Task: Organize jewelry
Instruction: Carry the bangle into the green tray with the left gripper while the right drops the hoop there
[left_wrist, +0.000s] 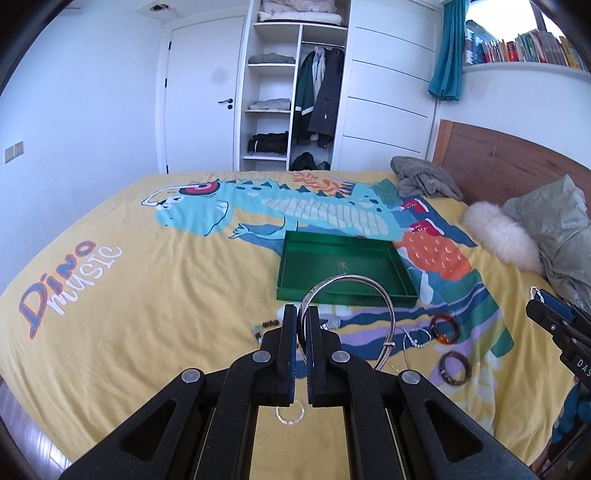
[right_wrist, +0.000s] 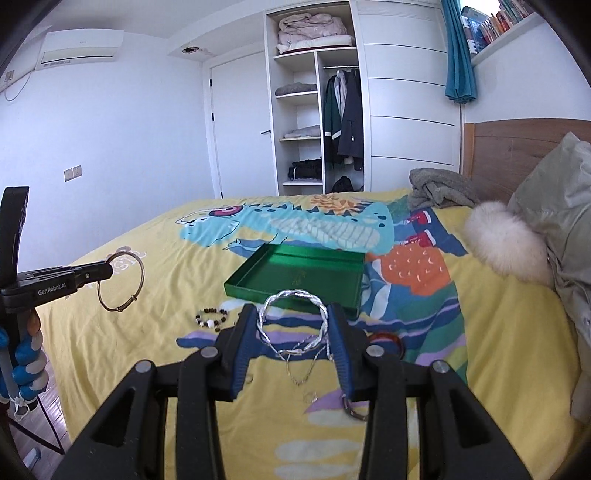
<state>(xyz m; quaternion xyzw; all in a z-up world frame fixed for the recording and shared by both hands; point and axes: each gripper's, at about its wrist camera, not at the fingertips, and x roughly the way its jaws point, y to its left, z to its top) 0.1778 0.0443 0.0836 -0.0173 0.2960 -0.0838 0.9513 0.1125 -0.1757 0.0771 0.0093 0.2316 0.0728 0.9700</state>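
Observation:
My left gripper (left_wrist: 303, 314) is shut on a thin silver bangle (left_wrist: 354, 280) and holds it above the bed, just short of the green tray (left_wrist: 343, 295). The same bangle (right_wrist: 140, 275) hangs from the left gripper (right_wrist: 107, 271) at the left of the right wrist view. My right gripper (right_wrist: 293, 314) is shut on a twisted silver bangle (right_wrist: 295, 295), held across its width between the pads, in front of the green tray (right_wrist: 288, 301). The tray holds nothing I can see.
Loose jewelry lies on the yellow dinosaur bedspread: a bead bracelet (right_wrist: 211, 318), a thin chain (right_wrist: 303, 369), two brown bangles (left_wrist: 445, 328) (left_wrist: 455, 368), a small ring (left_wrist: 290, 415). A fluffy white cushion (left_wrist: 500, 236), pillow and grey blanket lie by the headboard. A wardrobe stands behind.

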